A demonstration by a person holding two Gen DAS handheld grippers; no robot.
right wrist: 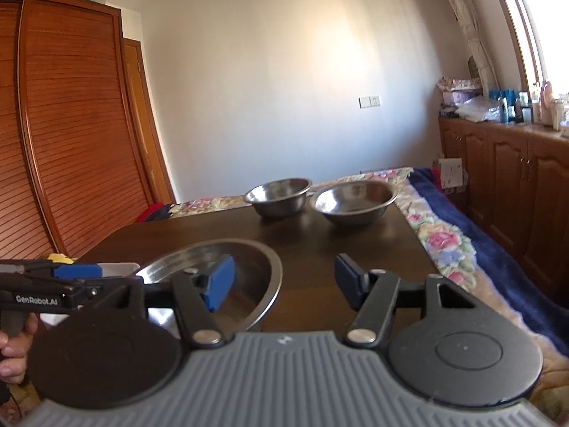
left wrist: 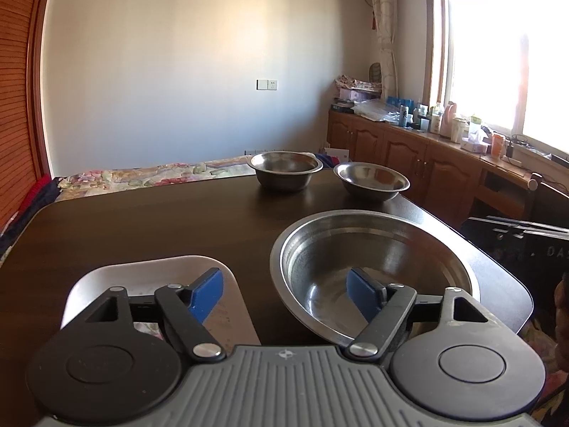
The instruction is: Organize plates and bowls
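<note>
A large steel bowl (left wrist: 373, 249) sits near the front of the dark table (left wrist: 160, 224), with a white rectangular plate (left wrist: 149, 270) to its left. Two smaller steel bowls (left wrist: 284, 169) (left wrist: 371, 179) stand side by side at the far edge. My left gripper (left wrist: 284, 295) is open, one blue pad over the plate, the other over the large bowl's near rim. In the right wrist view my right gripper (right wrist: 282, 283) is open, straddling the right rim of the large bowl (right wrist: 249, 267); the small bowls (right wrist: 277, 195) (right wrist: 355, 201) lie beyond. The left gripper (right wrist: 71, 277) shows at the left, held by a hand.
A bed with a floral cover (right wrist: 441, 235) lies behind and right of the table. A louvred wooden wardrobe (right wrist: 71, 124) stands at the left. Wooden cabinets (left wrist: 409, 156) with several bottles line the window wall. A black object (left wrist: 515, 235) sits off the table's right side.
</note>
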